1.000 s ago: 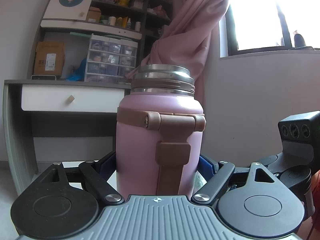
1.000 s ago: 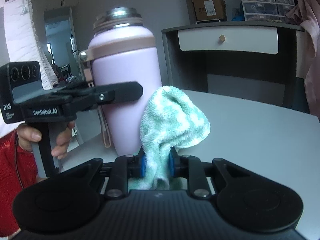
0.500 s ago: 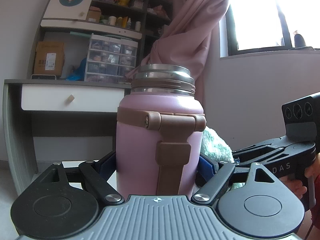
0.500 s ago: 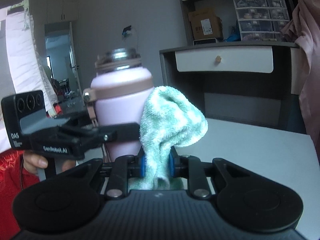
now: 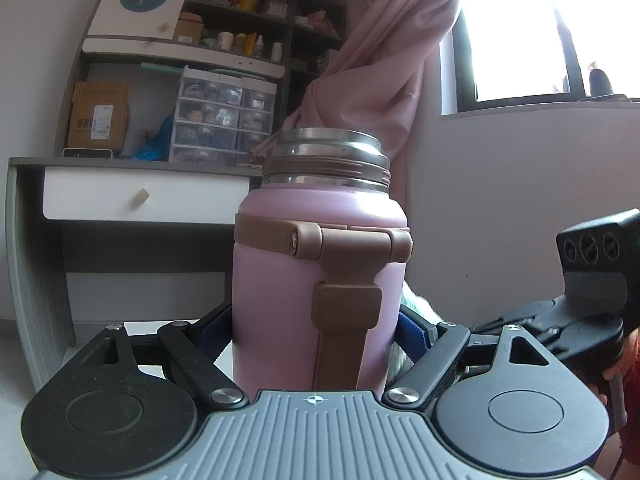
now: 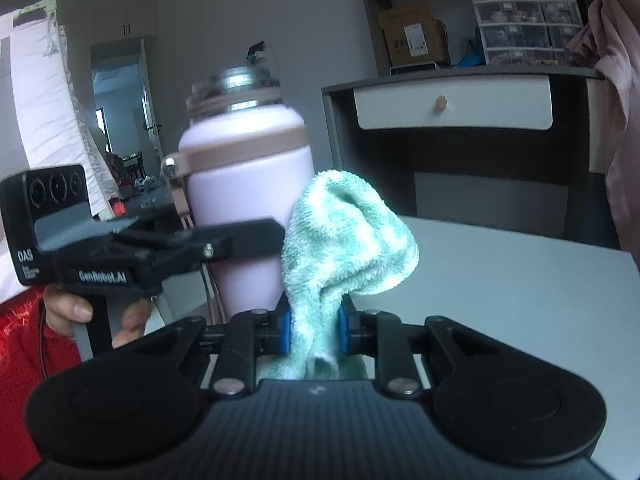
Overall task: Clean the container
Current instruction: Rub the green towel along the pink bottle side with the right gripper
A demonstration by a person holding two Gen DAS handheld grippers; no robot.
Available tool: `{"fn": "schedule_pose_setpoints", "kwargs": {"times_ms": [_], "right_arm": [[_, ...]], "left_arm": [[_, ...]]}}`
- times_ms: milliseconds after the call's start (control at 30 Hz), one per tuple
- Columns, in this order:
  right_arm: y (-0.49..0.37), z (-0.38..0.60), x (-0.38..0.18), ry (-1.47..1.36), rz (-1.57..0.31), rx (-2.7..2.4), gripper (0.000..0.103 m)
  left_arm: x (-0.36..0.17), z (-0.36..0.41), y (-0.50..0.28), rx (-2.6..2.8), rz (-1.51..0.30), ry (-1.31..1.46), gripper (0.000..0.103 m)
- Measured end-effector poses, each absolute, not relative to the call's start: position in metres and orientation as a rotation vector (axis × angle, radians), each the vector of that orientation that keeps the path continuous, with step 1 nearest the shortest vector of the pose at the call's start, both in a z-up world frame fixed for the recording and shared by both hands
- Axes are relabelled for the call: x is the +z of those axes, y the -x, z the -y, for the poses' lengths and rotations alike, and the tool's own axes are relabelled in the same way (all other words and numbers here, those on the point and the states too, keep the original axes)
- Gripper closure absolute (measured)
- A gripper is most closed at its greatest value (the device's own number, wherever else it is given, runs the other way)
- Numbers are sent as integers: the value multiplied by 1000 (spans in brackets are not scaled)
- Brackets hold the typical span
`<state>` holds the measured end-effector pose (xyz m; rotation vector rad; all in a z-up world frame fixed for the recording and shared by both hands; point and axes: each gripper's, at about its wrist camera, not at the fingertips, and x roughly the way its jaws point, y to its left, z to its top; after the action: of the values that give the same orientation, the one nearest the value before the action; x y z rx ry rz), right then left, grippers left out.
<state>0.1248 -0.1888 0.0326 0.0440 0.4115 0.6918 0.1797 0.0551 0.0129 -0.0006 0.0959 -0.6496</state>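
A: Bottle [image 5: 320,280], pale pink, with a brown band round its shoulder, a brown strap running down its side and a bare steel threaded neck with no lid. It stands upright on the light grey surface [image 6: 520,280].

B: What has hold of it?

A: The left hand-held gripper [image 5: 316,332] points level, its blue-padded jaws clasped on the lower body from both sides. In the right wrist view a hand [image 6: 80,312] grips that tool's handle, beside a red sleeve [image 6: 24,340].

B: And the other one?

A: The right hand-held gripper [image 6: 314,328] tilts slightly downward, jaws clenched on a mint-green and white terry cloth [image 6: 344,248]. The cloth bulges above the pads in a rounded bundle just beside the bottle's right flank; whether it touches, I cannot tell.

B: What room is there around it?

A: To the right of the cloth the surface lies bare up to its far edge. Beyond stands a desk [image 6: 452,104] with a white drawer, shelves above it, and a pink curtain [image 5: 384,60] by a bright window [image 5: 540,32].
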Motion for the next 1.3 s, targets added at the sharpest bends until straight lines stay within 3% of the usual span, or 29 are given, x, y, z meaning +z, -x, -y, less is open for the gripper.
{"fn": "schedule_pose_setpoints", "kwargs": {"times_ms": [567,967,1300], "right_arm": [[-125,183,17,-43,-486,678,81],[-118,195,61,-26,-321,670,81],[-123,192,48,-10,-342,686,81]], "left_arm": [[15,-57,-176,-651,-97,-6,19],[15,-57,-176,-652,-100,-3,19],[12,-57,-178,-652,-100,-2,19]]}}
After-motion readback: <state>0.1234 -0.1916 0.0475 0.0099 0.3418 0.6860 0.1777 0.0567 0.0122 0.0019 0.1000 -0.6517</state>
